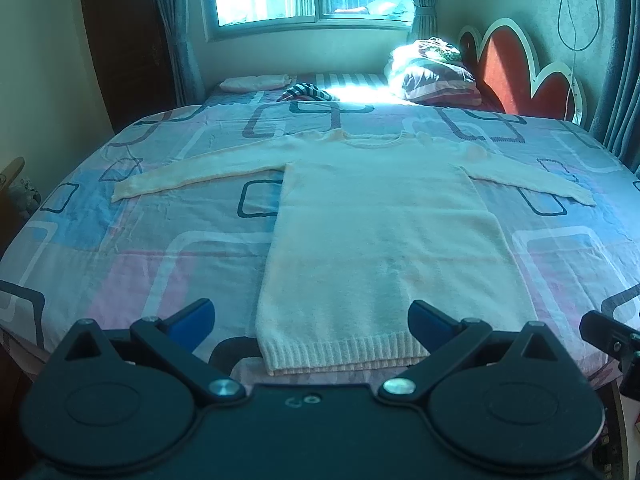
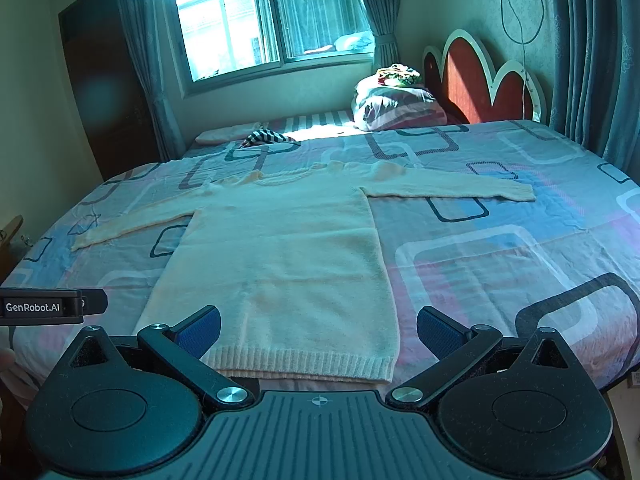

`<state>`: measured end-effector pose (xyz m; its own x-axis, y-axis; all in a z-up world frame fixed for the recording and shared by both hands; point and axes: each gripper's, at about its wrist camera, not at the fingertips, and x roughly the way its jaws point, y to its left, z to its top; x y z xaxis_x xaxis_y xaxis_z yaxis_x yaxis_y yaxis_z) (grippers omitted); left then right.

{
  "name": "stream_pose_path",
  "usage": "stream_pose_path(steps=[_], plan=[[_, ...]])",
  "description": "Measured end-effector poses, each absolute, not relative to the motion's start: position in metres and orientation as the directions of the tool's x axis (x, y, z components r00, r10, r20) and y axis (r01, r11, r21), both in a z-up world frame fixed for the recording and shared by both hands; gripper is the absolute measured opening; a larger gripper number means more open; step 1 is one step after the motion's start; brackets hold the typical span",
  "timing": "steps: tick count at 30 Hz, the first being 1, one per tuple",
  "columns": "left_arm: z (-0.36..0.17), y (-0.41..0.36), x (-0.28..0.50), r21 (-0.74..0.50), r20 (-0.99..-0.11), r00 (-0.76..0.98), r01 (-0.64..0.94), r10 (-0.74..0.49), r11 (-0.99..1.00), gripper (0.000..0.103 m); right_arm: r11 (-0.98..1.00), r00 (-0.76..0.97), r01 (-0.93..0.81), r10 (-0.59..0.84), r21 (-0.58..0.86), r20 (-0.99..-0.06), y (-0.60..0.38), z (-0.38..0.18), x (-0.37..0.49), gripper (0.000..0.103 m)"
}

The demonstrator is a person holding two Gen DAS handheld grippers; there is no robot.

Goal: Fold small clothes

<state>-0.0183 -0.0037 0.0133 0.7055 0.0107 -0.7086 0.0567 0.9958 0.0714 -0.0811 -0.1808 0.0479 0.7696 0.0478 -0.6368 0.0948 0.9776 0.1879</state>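
A cream knitted sweater [image 1: 380,232] lies flat and face up on the bed, both sleeves spread out to the sides, ribbed hem toward me. It also shows in the right wrist view [image 2: 280,260]. My left gripper [image 1: 312,320] is open and empty, hovering over the hem at the bed's near edge. My right gripper [image 2: 318,330] is open and empty, over the hem's right part. The right gripper's tip shows at the right edge of the left wrist view [image 1: 612,336]; the left gripper's body shows at the left edge of the right wrist view [image 2: 52,306].
The bed [image 1: 120,248] has a pink and blue patterned sheet. A pile of bedding [image 1: 432,68] and a red headboard [image 1: 516,68] stand at the far right. Folded clothes [image 1: 256,82] and a checked cloth [image 1: 304,92] lie at the far end under the window.
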Motion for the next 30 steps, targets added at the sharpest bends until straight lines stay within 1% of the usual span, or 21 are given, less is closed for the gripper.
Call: stream_pose_path(steps=[23,30], plan=[[0.014,-0.002,-0.017,0.072,-0.707,0.707,0.053,0.014,0.996,0.102,0.98,0.775,0.094,0.037,0.173,-0.631,-0.179,0.05,-0.075,0.103],[0.014,-0.001,-0.004,0.072,-0.717,0.697,0.044,0.021,0.996,0.102,0.979,0.769,0.105,0.03,0.173,-0.638,-0.183,0.046,-0.066,0.103]])
